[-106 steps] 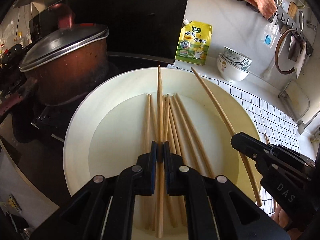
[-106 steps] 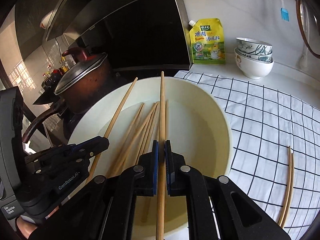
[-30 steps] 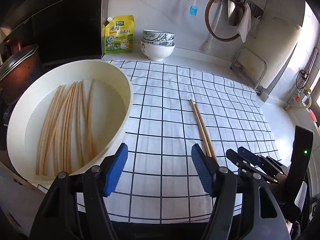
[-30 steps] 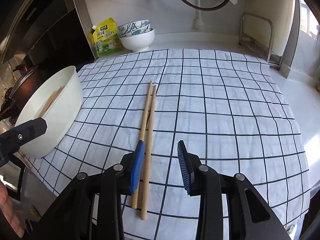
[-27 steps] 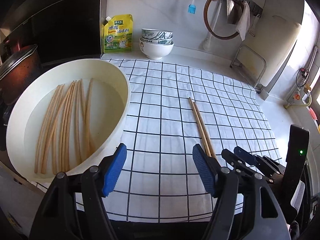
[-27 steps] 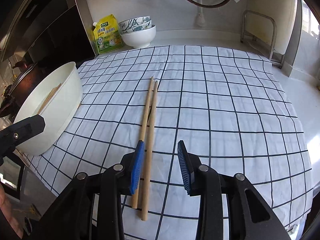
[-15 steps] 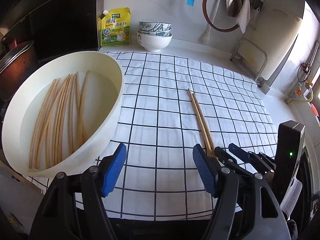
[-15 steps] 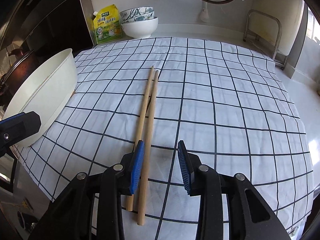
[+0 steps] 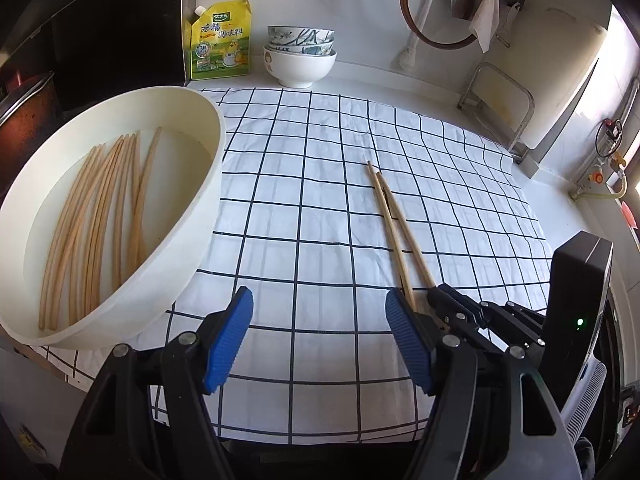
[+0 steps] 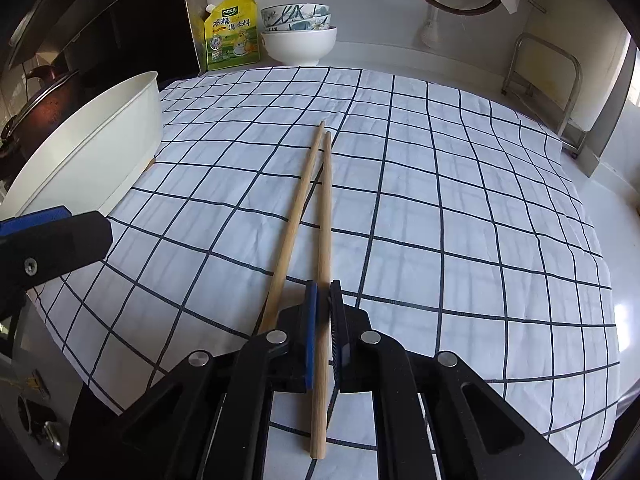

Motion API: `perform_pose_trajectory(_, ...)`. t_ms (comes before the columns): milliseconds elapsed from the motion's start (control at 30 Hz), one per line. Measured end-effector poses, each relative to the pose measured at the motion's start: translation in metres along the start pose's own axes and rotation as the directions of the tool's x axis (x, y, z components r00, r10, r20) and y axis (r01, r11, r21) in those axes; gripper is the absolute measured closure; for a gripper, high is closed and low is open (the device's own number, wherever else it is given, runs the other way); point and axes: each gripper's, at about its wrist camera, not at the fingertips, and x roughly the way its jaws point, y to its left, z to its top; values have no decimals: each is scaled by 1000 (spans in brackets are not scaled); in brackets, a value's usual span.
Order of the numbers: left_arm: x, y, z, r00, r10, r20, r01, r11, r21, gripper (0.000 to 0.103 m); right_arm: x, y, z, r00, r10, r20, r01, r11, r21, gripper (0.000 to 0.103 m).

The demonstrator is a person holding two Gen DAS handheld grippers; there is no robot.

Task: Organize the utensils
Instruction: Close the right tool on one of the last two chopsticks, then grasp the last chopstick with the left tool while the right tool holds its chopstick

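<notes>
Two wooden chopsticks lie side by side on the checked cloth. My right gripper is closing down on the right-hand chopstick, and its blue pads press the stick near its thick end. The left-hand chopstick rests just outside the left pad. In the left wrist view the pair runs up to the right gripper. My left gripper hangs open over bare cloth, holding nothing. Several more chopsticks lie in the cream basin at the left.
Stacked bowls and a yellow seasoning pouch stand at the back by the wall. A lidded pot sits behind the basin on the stove. A metal rack stands at the back right. The left gripper's finger shows at the left edge.
My right gripper's jaws have shut on the right-hand chopstick of the pair; half a second ago they stood apart around it. The left gripper sank a little, still open.
</notes>
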Motion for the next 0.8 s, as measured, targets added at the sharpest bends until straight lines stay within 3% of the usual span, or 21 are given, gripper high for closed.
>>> perform_pose_trajectory(533,56,-45,7,999,34,-30,-32,997,71,32,-15,-73,-14,1000,-27,3,26,988,151,97)
perform_pose_trajectory(800,82,-53,8,997,61,-55,-57,995,79,31,-19,-85,-15,1000,-5,19,1,983,185,95)
